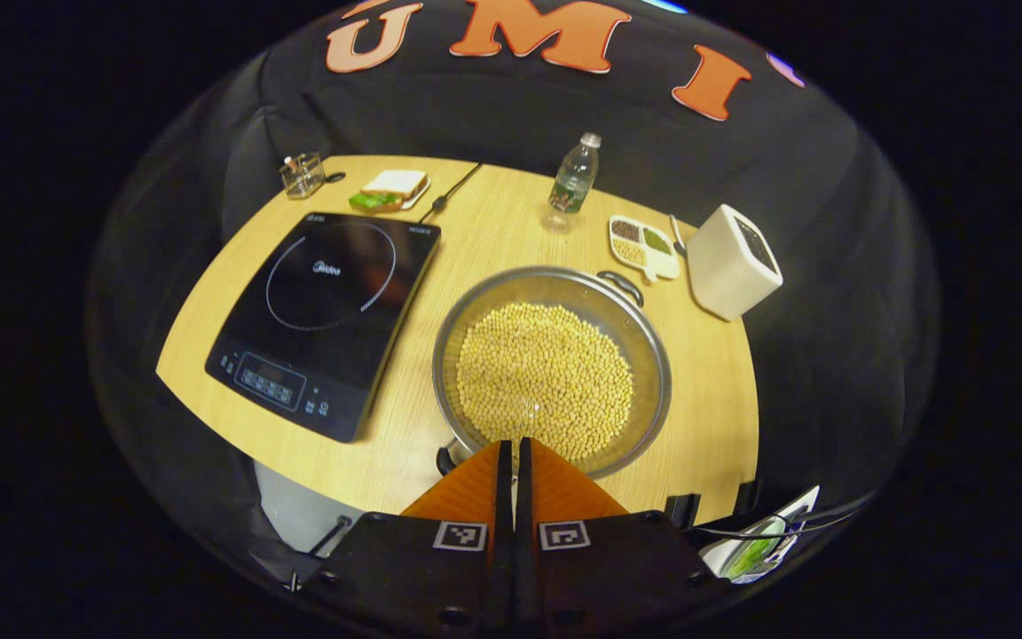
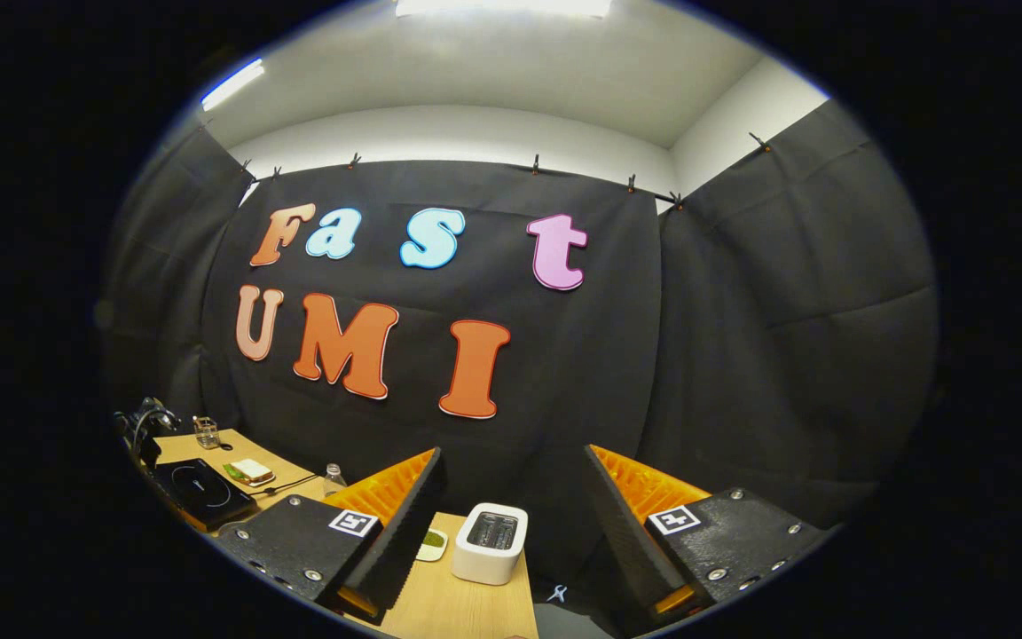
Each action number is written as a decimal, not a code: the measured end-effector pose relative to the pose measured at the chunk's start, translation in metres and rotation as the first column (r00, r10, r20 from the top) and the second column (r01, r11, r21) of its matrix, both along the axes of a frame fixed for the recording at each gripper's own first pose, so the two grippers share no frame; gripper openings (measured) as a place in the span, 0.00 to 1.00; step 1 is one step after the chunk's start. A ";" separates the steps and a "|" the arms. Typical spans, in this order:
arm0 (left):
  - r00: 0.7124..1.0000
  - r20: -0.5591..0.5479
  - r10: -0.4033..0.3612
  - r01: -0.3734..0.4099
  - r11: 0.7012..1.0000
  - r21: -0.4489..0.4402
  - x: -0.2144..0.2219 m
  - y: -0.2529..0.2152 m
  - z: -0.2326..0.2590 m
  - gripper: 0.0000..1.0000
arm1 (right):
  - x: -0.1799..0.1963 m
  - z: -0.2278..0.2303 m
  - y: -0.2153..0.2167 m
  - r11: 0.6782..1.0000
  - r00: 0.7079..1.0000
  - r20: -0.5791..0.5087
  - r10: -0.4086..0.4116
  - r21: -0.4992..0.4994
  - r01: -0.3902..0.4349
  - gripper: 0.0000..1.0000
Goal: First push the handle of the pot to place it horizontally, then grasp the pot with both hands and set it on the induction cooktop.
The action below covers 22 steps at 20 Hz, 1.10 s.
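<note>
Left gripper (image 1: 514, 461) — fingers closed together, empty, above the near rim of the soybean-filled pot (image 1: 552, 368); nudge its near handle (image 1: 447, 459) sideways, gently. Right gripper (image 2: 511, 506) spread open, aloft. Induction cooktop (image 1: 326, 317) sits beside the pot.

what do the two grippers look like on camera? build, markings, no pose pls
Both alike. Left gripper: two wedge-shaped ribbed jaws on black textured plates, each plate carrying a square black-and-white tag marker. Right gripper: same plates with visible screws, one tag per side.

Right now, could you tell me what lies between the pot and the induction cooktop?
Nothing: in the left gripper view, bare wooden table separates the pot from the induction cooktop.
</note>
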<state>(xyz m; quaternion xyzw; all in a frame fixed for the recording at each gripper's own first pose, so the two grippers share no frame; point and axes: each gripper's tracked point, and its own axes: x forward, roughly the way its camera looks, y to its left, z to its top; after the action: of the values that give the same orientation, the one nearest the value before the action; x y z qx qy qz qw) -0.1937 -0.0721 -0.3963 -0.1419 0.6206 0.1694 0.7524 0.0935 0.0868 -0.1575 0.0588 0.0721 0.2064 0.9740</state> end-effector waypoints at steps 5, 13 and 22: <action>0.989 -0.136 0.061 -0.076 0.991 -0.107 -0.032 -0.031 -0.033 0.08 | -0.005 -0.017 0.002 1.000 0.999 -0.032 0.029 -0.008 -0.030 0.95; 0.946 -0.303 0.111 -0.183 0.958 -0.219 -0.070 -0.056 -0.075 0.08 | -0.017 -0.036 0.012 0.999 0.995 -0.098 0.022 -0.033 -0.025 0.95; 0.928 -0.358 0.105 -0.180 0.967 -0.183 -0.078 -0.018 -0.102 0.08 | -0.026 -0.045 0.028 0.997 0.989 -0.145 -0.010 -0.081 -0.002 0.95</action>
<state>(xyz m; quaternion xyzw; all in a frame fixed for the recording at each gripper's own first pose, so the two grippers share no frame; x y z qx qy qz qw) -0.2713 -0.0902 -0.4987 -0.2341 0.7455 0.1789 0.5978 0.0678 0.1151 -0.2027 0.0342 0.1508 0.1964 0.9683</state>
